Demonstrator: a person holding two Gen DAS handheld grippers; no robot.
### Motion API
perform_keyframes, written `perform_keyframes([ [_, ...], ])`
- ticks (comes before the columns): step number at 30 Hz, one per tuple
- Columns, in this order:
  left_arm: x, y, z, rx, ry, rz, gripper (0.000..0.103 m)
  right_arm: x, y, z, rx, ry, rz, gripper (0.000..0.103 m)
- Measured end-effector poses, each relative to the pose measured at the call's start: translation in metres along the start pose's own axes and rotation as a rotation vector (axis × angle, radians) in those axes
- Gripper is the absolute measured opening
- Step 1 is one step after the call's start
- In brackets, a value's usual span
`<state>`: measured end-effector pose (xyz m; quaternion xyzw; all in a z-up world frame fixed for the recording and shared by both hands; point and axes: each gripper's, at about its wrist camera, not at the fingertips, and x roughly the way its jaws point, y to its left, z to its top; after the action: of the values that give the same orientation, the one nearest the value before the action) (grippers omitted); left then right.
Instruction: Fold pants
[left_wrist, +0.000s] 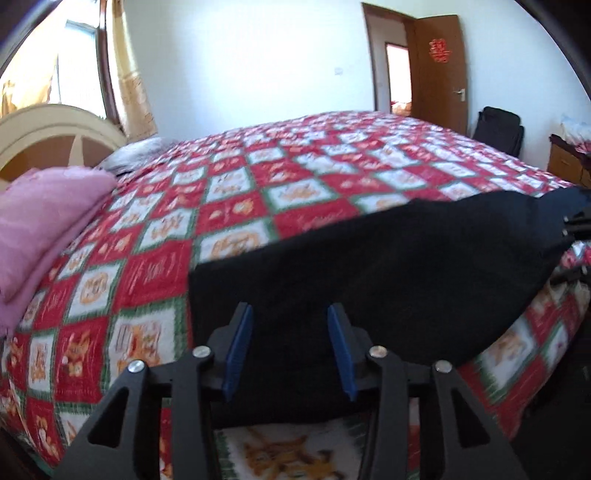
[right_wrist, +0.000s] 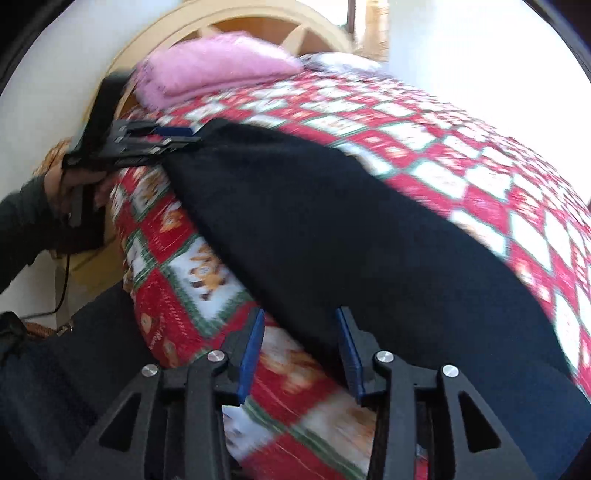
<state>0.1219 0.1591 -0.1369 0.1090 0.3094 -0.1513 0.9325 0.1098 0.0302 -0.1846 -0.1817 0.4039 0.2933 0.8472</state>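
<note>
The black pants (left_wrist: 388, 266) lie flat on the red and white blanket (left_wrist: 221, 206), near the bed's edge. The left gripper (left_wrist: 290, 347) hangs just above one end of the pants, its blue fingers (left_wrist: 240, 347) apart and holding nothing. The right gripper (right_wrist: 301, 350) is at the other end, also apart and empty. A pink folded cloth (right_wrist: 214, 70) sits by the headboard (right_wrist: 258, 26), well away. A brown door (left_wrist: 439, 70) stands far behind the bed.

Bright daylight pours through the curtained window (left_wrist: 79, 62), bleaching the plain white walls (left_wrist: 258, 55). Motion blur smears the red-and-white checked bedspread (right_wrist: 461, 158); fisheye bending darkens every corner.
</note>
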Motion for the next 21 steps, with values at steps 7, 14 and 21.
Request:
perform_keyframes([
  [7,0.005,-0.072,0.037,0.107,-0.050,-0.130,0.062,-0.111,-0.132,-0.033,0.251,-0.079,-0.270,0.041],
  [14,0.024,-0.155,0.055,0.259,-0.051,-0.250,0.067,-0.238,-0.300,-0.123,0.758,-0.098,-0.571,0.041],
  [21,0.049,-0.172,0.051,0.257,0.018,-0.276,0.067,-0.243,-0.364,-0.197,1.044,0.029,-0.450,0.041],
])
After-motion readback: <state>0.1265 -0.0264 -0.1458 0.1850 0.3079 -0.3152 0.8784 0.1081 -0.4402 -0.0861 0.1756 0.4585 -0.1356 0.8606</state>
